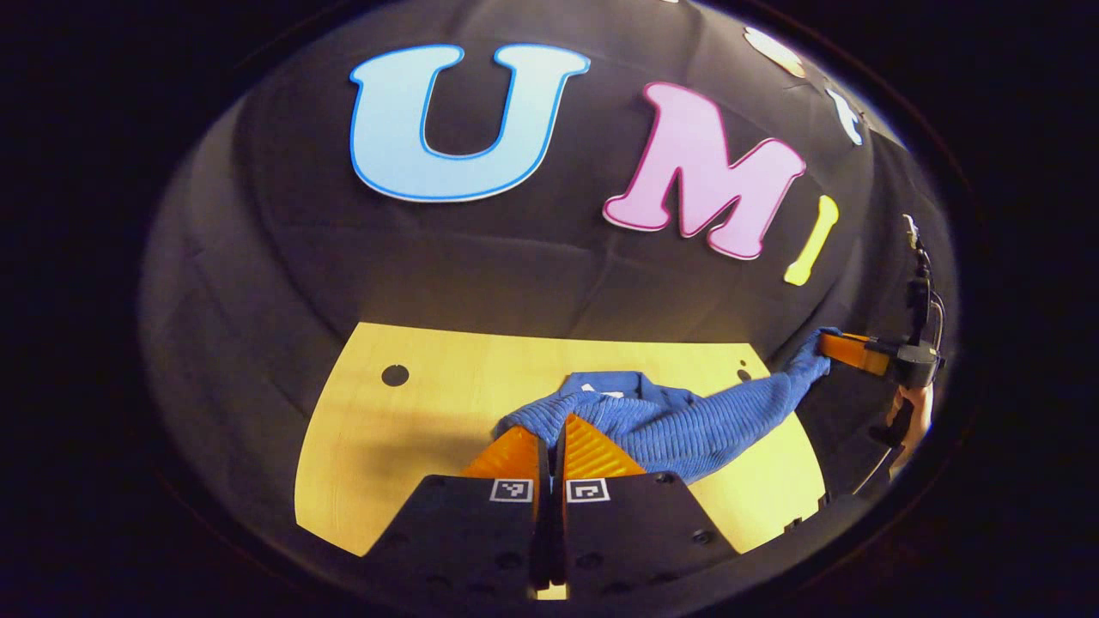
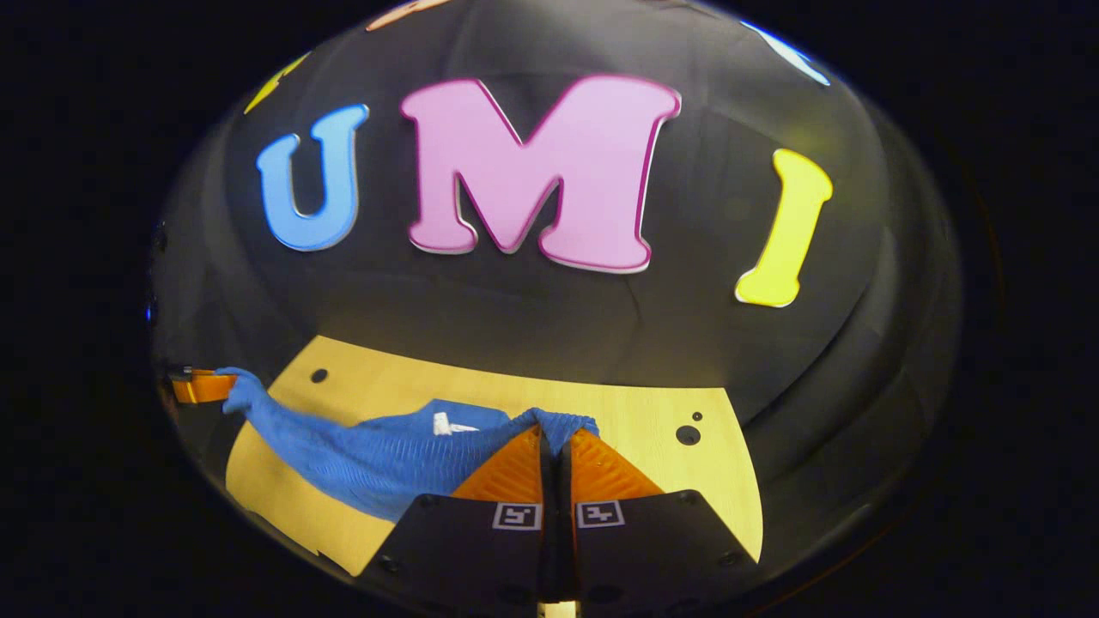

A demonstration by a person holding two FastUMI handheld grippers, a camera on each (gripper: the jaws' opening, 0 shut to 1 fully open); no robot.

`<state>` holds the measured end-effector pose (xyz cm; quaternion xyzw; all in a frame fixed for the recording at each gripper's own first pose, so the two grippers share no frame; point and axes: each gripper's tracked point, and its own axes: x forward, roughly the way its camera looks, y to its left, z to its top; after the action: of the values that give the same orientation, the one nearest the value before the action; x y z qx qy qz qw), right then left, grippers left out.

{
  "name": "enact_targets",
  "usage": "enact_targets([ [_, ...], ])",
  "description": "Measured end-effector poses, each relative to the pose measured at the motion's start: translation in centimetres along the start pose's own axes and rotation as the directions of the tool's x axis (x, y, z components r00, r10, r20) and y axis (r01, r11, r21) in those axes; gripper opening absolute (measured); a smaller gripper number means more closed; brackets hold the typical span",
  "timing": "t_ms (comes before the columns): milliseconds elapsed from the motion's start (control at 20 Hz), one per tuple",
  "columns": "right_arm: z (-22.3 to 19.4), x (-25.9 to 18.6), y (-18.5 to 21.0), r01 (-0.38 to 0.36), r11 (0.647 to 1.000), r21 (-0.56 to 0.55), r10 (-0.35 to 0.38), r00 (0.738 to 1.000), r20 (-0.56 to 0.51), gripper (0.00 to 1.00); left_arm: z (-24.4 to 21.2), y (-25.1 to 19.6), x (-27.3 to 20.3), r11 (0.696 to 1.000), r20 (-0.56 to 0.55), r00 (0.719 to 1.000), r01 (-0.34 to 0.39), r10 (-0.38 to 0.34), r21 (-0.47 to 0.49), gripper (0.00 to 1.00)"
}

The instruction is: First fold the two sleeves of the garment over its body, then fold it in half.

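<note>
A blue ribbed knit garment [image 1: 678,421] hangs stretched above the yellow wooden table [image 1: 403,429], held up at two corners. My left gripper [image 1: 554,429] is shut on one end of it, the cloth bunched over the fingertips. At the far right of the left gripper view, the right gripper [image 1: 828,343] pinches the other end, a hand behind it. In the right gripper view, my right gripper [image 2: 555,436] is shut on the garment [image 2: 386,459], which runs left to the left gripper [image 2: 225,386]. A white neck label [image 2: 446,423] shows on the cloth.
The table [image 2: 652,481] has small round holes near its far corners [image 1: 395,375] [image 2: 687,434]. Black cloth wall stands close behind the table. A cable [image 1: 923,283] runs up behind the far gripper at the right edge.
</note>
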<state>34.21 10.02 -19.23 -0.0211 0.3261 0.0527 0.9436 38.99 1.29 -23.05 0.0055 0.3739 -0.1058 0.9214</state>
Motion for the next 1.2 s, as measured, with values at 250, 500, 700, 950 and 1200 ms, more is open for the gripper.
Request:
enact_targets([
  [250,-8.7,12.6,-1.2,-0.017,0.997,-0.077,-0.002,0.972,-0.237,0.01,-5.7,1.6,13.2,0.987,-0.26,0.966,-0.05,0.009,-0.151,0.0],
  [500,-12.5,19.9,-0.8,-0.032,0.999,0.018,0.036,0.951,-0.307,0.01,-6.7,4.1,18.5,0.99,-0.296,0.954,-0.078,0.039,-0.121,0.0],
  [700,-13.9,22.6,0.6,-0.079,0.995,0.068,0.097,0.944,-0.317,0.1,-4.3,3.6,20.2,0.99,-0.213,0.972,-0.118,0.099,-0.074,0.14],
  [950,-5.8,21.9,0.7,-0.126,0.992,0.01,0.126,0.992,0.002,1.0,-1.9,1.5,19.7,0.992,-0.064,0.991,-0.118,0.114,-0.053,0.85],
  [1200,-2.8,16.1,1.6,-0.132,0.99,-0.052,0.137,0.984,0.117,1.0,-0.3,-2.1,13.4,0.998,0.063,0.996,-0.054,0.055,-0.018,0.84],
])
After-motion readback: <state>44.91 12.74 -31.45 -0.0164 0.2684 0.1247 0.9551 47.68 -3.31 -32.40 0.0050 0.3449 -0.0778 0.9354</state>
